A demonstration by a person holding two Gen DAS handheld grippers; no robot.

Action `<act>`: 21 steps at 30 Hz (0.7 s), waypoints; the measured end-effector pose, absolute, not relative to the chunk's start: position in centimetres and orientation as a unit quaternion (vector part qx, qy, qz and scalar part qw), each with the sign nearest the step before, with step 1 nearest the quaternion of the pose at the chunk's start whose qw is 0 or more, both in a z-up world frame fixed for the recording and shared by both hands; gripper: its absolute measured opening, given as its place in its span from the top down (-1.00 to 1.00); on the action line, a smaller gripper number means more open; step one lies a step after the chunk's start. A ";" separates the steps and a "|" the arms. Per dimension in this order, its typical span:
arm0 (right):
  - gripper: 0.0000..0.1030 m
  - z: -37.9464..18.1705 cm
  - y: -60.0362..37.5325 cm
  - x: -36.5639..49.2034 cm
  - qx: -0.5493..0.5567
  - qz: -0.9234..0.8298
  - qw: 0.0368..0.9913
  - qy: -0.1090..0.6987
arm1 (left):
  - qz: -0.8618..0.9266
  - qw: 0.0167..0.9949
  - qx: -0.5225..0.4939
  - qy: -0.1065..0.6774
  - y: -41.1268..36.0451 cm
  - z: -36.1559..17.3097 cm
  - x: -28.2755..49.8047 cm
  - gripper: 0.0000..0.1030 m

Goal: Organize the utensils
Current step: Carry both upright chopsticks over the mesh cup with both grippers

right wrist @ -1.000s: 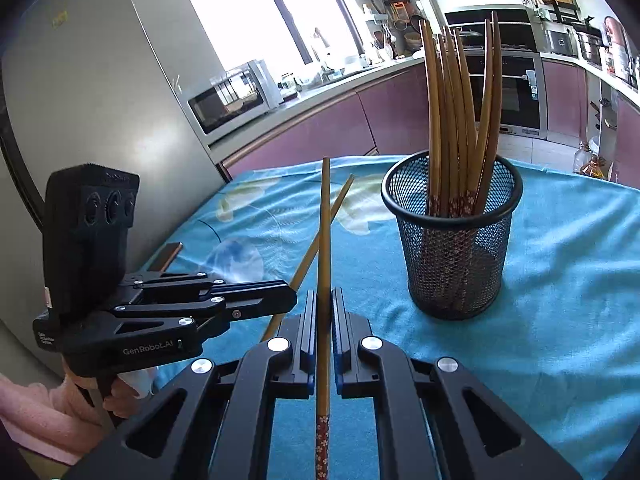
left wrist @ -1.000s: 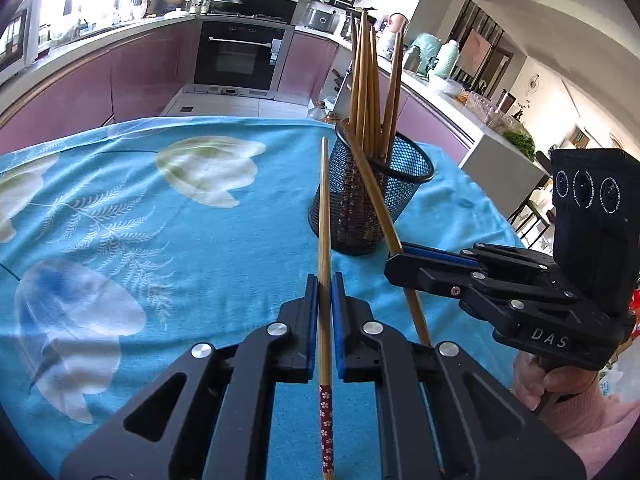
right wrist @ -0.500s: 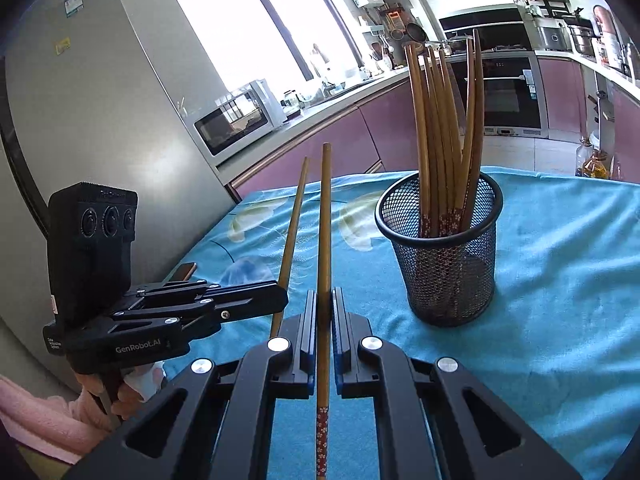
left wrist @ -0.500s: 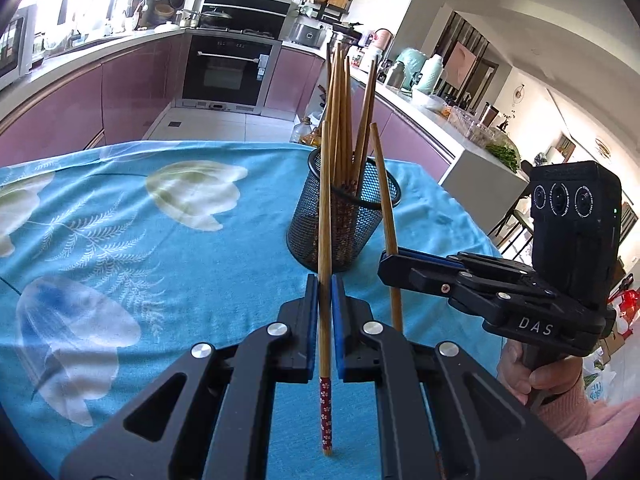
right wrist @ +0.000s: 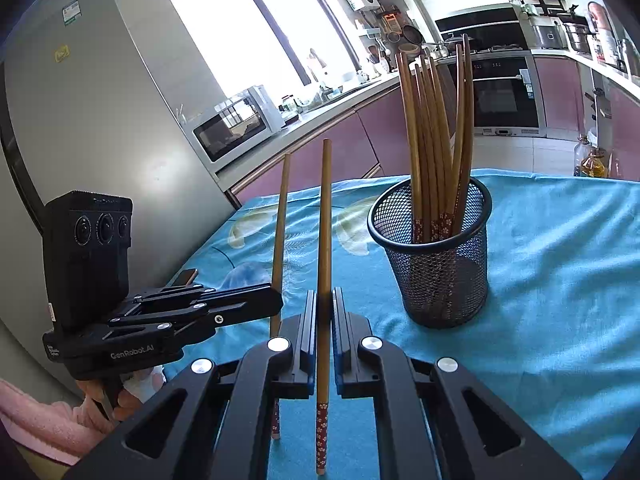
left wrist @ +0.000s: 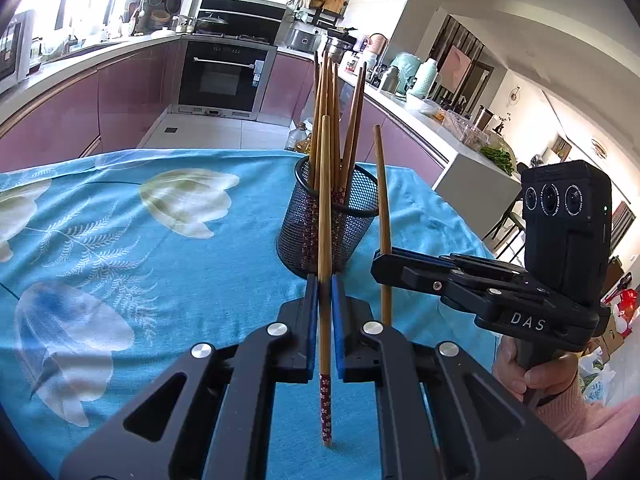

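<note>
My left gripper is shut on a wooden chopstick with a red flowered end, held upright with its lower tip on the cloth. My right gripper is shut on a second such chopstick, also upright. Each gripper shows in the other's view: the right one with its chopstick, the left one with its chopstick. A black mesh cup holding several chopsticks stands just beyond, to the right in the right wrist view.
The table wears a blue flowered cloth. Its right edge drops off beside the cup. A phone lies near the table's left edge. Kitchen counters and an oven stand behind.
Both chopsticks have swung from leaning towards the cup to standing upright. Both grippers have drawn back a little from the cup.
</note>
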State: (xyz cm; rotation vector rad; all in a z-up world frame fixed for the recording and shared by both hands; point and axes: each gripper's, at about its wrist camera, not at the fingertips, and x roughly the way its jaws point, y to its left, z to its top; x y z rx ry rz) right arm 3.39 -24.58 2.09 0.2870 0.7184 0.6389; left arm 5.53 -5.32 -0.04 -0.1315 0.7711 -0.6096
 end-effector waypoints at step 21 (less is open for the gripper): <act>0.88 2.9 -24.8 3.7 0.137 0.304 0.883 0.331 | -0.298 0.884 -0.060 0.354 -6.0 1.2 5.2 0.85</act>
